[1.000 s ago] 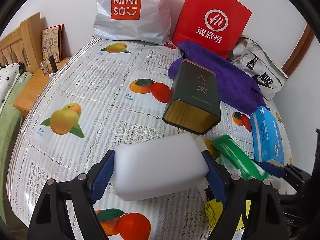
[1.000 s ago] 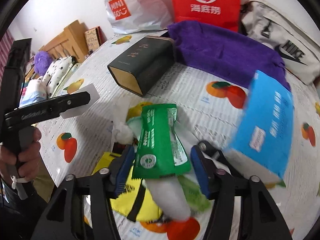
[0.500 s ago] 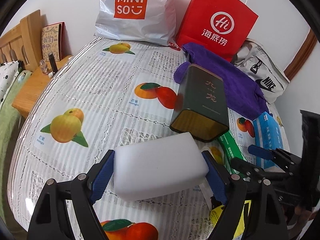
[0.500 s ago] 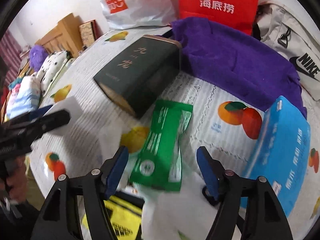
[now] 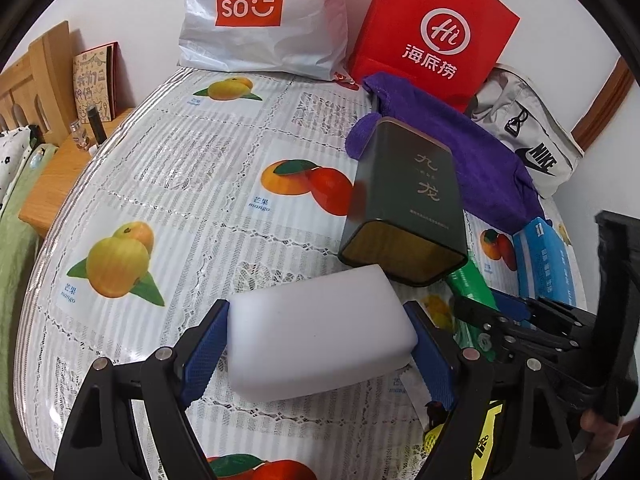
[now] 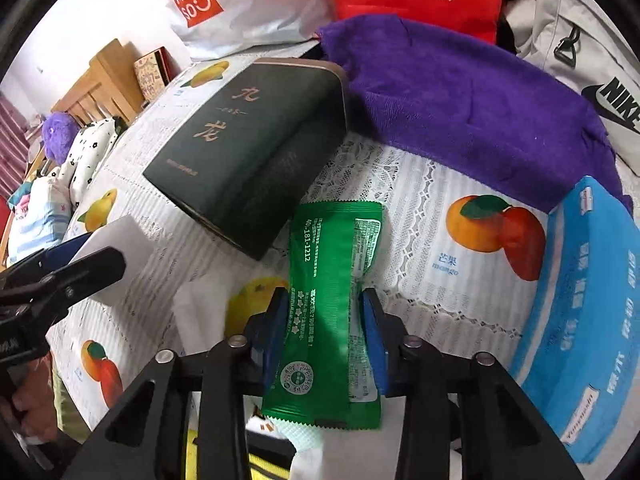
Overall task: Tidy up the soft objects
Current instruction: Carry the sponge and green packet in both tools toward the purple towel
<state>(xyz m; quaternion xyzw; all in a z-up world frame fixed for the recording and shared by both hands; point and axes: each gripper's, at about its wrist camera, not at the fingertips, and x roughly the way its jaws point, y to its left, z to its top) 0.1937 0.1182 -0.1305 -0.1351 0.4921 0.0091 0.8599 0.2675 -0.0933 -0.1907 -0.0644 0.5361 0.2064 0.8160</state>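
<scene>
My left gripper [image 5: 318, 344] is shut on a white foam block [image 5: 316, 330] and holds it over the fruit-print tablecloth [image 5: 180, 184]. The block also shows at the left of the right wrist view [image 6: 114, 256]. My right gripper [image 6: 326, 332] is shut on a green sachet [image 6: 330, 296] that lies flat on the cloth. In the left wrist view the right gripper [image 5: 508, 316] is at the right, over the sachet [image 5: 470, 286]. A purple towel [image 6: 460, 100] lies behind.
A dark green tin [image 5: 408, 204] lies on its side, touching the sachet's far end [image 6: 256, 148]. A blue tissue pack [image 6: 580, 308] is at the right. Miniso bag [image 5: 260, 16], red paper bag [image 5: 436, 36] and Nike bag [image 5: 528, 136] line the back. A yellow packet [image 5: 480, 440] lies near.
My right gripper moved forward over the green sachet and closed on it. The left gripper kept the foam block and shifted slightly toward the tin.
</scene>
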